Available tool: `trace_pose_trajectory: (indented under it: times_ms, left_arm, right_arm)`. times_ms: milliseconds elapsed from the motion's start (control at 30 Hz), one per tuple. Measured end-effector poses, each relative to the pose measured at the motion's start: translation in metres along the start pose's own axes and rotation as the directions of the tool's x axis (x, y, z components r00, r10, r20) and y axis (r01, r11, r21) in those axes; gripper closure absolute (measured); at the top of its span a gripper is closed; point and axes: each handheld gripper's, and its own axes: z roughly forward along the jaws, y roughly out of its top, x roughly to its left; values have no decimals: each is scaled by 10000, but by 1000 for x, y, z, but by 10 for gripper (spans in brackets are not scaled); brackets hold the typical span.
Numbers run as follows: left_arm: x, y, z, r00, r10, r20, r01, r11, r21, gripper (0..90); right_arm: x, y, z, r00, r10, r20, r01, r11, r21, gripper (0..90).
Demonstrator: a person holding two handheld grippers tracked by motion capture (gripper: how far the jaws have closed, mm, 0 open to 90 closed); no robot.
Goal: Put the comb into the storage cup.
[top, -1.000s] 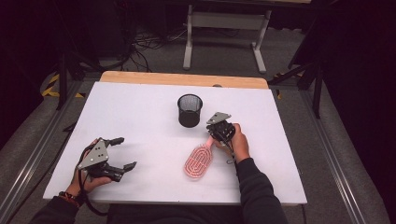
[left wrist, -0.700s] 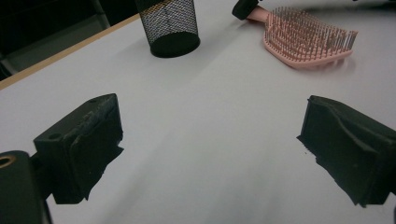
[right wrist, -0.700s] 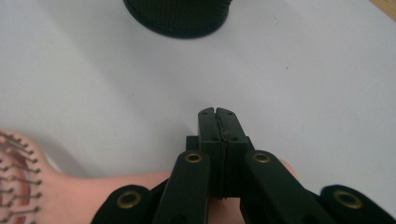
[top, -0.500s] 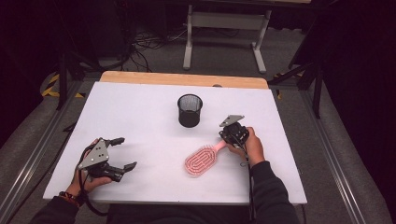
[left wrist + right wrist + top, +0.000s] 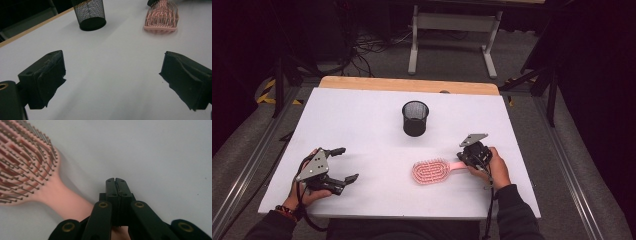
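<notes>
A pink hairbrush lies bristles up on the white table, its handle pointing right. My right gripper is at the handle's end, jaws shut against each other. In the right gripper view the shut tips rest over the table, and the hairbrush handle runs under the gripper's left side; I cannot tell whether they touch. My left gripper rests at the table's left front, open and holding nothing. The left gripper view shows its jaws wide apart, with the hairbrush far ahead.
A black mesh cup stands upright at the table's middle back, and it appears in the left gripper view as the mesh cup. Bare white surface lies between the two grippers. A wooden strip runs along the table's far edge.
My right gripper has moved right along the table. The hairbrush has swung from a diagonal lie to nearly crosswise, its handle following the gripper. The left gripper has stayed put.
</notes>
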Motion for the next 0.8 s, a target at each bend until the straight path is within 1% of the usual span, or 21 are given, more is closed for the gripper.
trace_pose_trajectory:
  times_ms: [67, 100, 133, 467, 600, 700, 800]
  left_arm:
    - [0, 0, 0, 10000, -6, -10, 6, 10000, -6, 65]
    - [0, 0, 0, 10000, 0, -9, 0, 10000, -9, 65]
    - [0, 0, 0, 10000, 3, -12, -3, 10000, -9, 65]
    - [0, 0, -1, 10000, 65, 8, -65, 10000, 16, 65]
    - [0, 0, -1, 10000, 66, 7, -66, 10000, 36, 65]
    - [0, 0, 0, 10000, 88, 10, -88, 10000, 40, 64]
    - [0, 0, 0, 10000, 85, -5, -85, 10000, 21, 65]
  right_arm:
    - [1, -1, 0, 10000, -32, -20, 32, 10000, 8, 900]
    - [3, -3, -2, 10000, -37, -67, 38, 10000, 29, 900]
    - [5, -6, -4, 9997, -81, -214, 82, 10000, 10, 900]
    - [19, -17, -13, 9985, -234, -496, 234, 9997, -6, 900]
    - [21, -19, -15, 9981, -184, -580, 180, 9998, -79, 900]
    - [22, -20, -16, 9979, -271, -596, 267, 9996, -83, 900]
    - [21, -20, -16, 9979, -385, -529, 378, 9992, -129, 862]
